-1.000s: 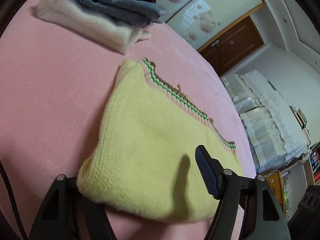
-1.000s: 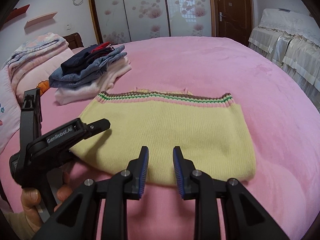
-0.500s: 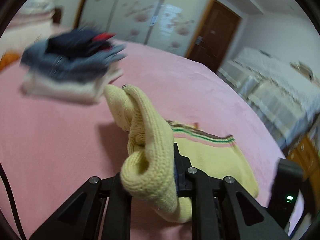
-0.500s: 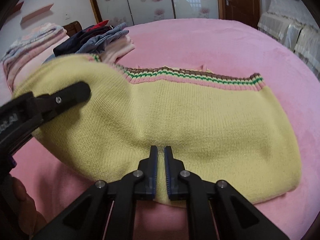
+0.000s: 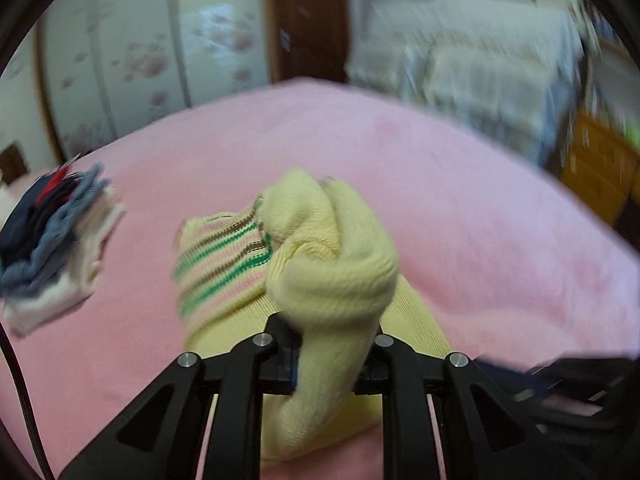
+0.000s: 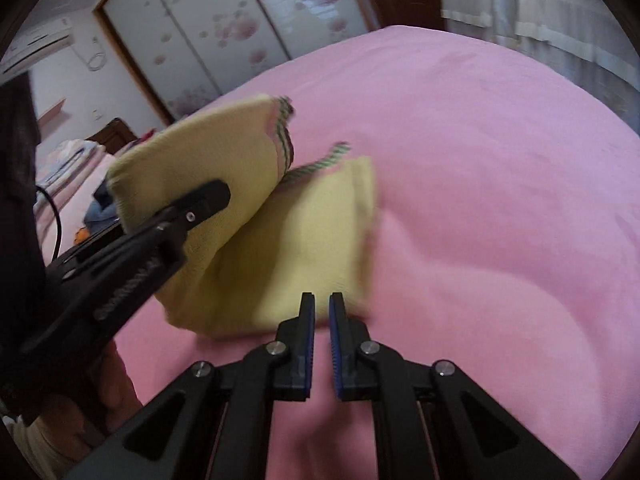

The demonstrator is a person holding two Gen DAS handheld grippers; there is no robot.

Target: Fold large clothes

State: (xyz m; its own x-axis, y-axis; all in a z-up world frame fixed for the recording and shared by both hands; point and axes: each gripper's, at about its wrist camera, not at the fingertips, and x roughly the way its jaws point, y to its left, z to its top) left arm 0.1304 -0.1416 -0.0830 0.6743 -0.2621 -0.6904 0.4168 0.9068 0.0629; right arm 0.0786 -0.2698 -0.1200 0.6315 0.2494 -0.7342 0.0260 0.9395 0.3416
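A yellow knit sweater [image 5: 332,272] with pink, green and brown striped hem lies partly lifted on the pink bed [image 5: 480,220]. My left gripper [image 5: 332,344] is shut on a bunched fold of it, raised off the bed. In the right wrist view the sweater [image 6: 304,232] is doubling over, its left half carried up by the left gripper [image 6: 208,200]. My right gripper [image 6: 322,300] is shut at the sweater's near right edge, low over the bed [image 6: 480,160]. Nothing shows in the narrow gap between its fingers.
A stack of folded clothes [image 5: 52,240], denim on top, sits at the left of the bed. Wardrobe doors and a brown door stand behind, a white-covered bed to the right. A hand [image 6: 108,380] holds the left gripper's handle.
The left gripper shut on the sweater's left edge, rolled, and lifted it up and to the right over the rest. The right gripper shut and moved to the sweater's near right edge.
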